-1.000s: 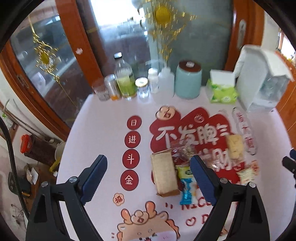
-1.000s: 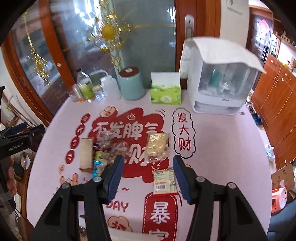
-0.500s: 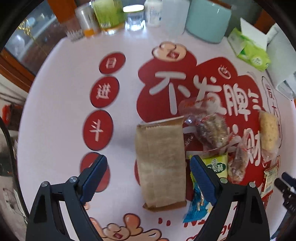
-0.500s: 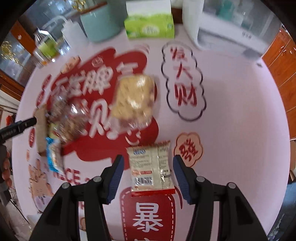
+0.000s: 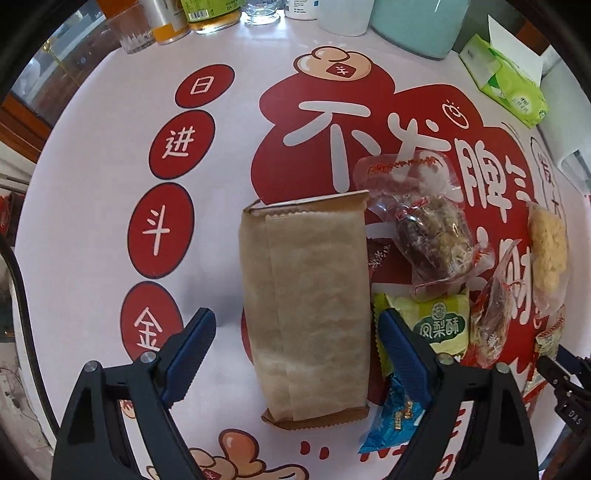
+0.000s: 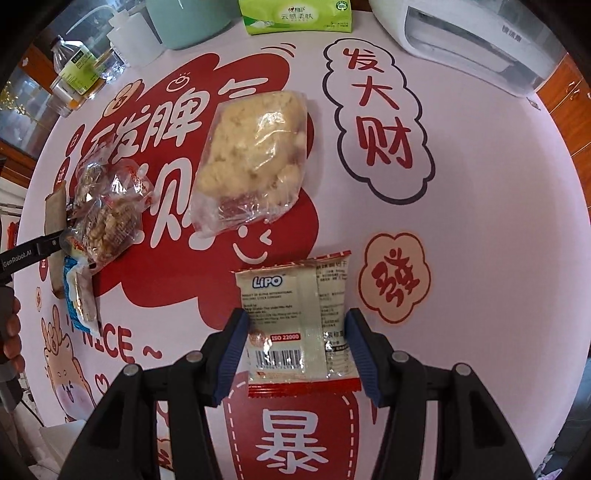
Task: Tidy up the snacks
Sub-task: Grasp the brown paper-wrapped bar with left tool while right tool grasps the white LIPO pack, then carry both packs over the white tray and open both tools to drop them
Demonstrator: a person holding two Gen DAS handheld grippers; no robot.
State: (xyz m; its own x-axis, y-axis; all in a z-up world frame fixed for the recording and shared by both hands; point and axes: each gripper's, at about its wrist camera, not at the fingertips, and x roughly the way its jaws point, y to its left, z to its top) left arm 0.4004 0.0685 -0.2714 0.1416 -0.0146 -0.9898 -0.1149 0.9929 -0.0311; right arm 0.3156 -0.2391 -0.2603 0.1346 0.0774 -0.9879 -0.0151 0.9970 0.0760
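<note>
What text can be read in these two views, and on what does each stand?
"LiPO", "ISO 22000": white snack packet.
"凤梨酥": green snack packet.
"发大财", "暴": tablecloth.
"日进斗金": tablecloth, red circles.
"GenRobot.AI": left hand-held gripper.
Packet fine print and the tissue pack label: too small.

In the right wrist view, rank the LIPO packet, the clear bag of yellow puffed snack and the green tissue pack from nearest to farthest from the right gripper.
1. LIPO packet: between the right gripper fingers, flat on the table.
2. Clear bag of yellow puffed snack: beyond it, slightly left.
3. Green tissue pack: at the table's far edge.
</note>
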